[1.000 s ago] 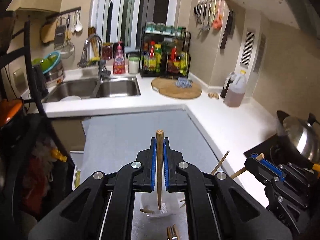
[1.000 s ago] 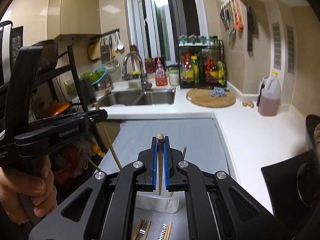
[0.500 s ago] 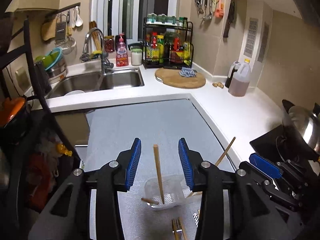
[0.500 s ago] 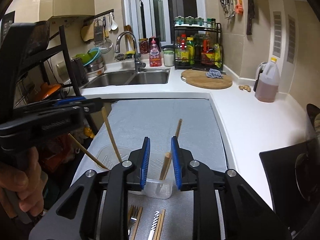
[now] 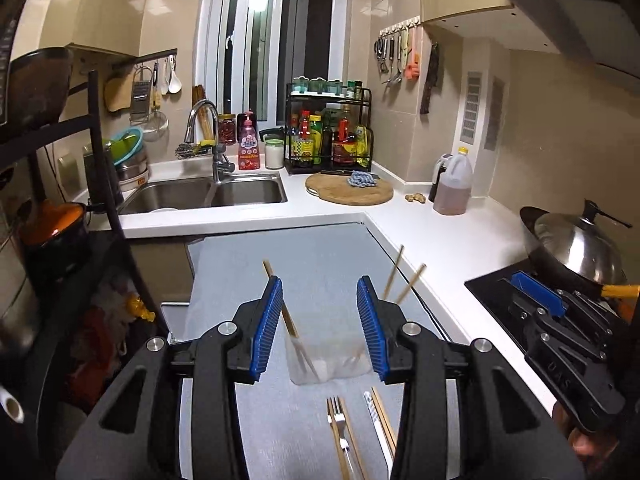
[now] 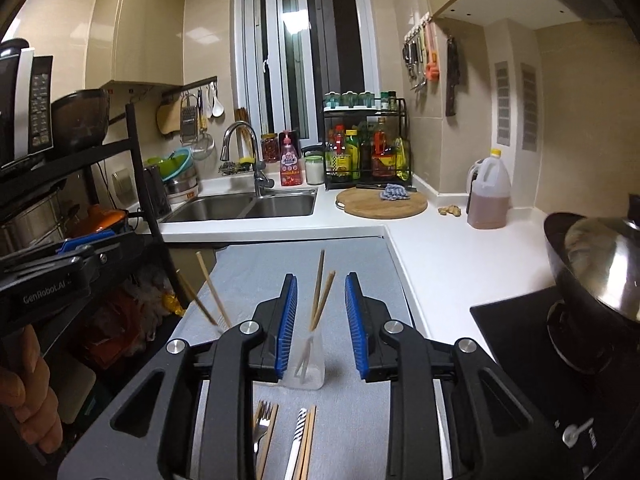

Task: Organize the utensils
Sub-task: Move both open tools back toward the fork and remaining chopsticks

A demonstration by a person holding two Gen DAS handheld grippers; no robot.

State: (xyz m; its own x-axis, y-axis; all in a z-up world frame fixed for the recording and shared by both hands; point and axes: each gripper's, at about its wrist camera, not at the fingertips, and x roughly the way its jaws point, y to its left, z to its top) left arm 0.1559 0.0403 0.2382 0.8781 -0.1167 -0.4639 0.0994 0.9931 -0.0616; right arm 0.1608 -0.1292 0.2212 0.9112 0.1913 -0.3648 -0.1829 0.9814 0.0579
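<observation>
Grey mat (image 5: 320, 256) covers the counter in the lower middle of both views and seems to serve as the work area, so the utensils stay in one place. On it stands a clear plastic container (image 5: 328, 364), which is probably the place where the chopsticks are collected: one chopstick (image 5: 289, 316) leans to the left inside it and two others (image 5: 400, 276) lean to the right, all resting on its rim because the container is low. In front of the container, at the bottom of the frame, a fork (image 5: 340, 424) and more chopsticks (image 5: 384, 420) lie flat on the mat, apparently not sorted yet. The left gripper (image 5: 320, 320) is in the lower centre of its view, pointing a little downward toward the container; its blue pads have just been opening and now stand apart with nothing pressed between them. The right gripper (image 6: 321, 320) has the same pose, its jaws also just opened, and the two leaning chopsticks appear between them without contact. A hand (image 6: 24, 392) holding the left gripper shows at the lower left of the right view.
</observation>
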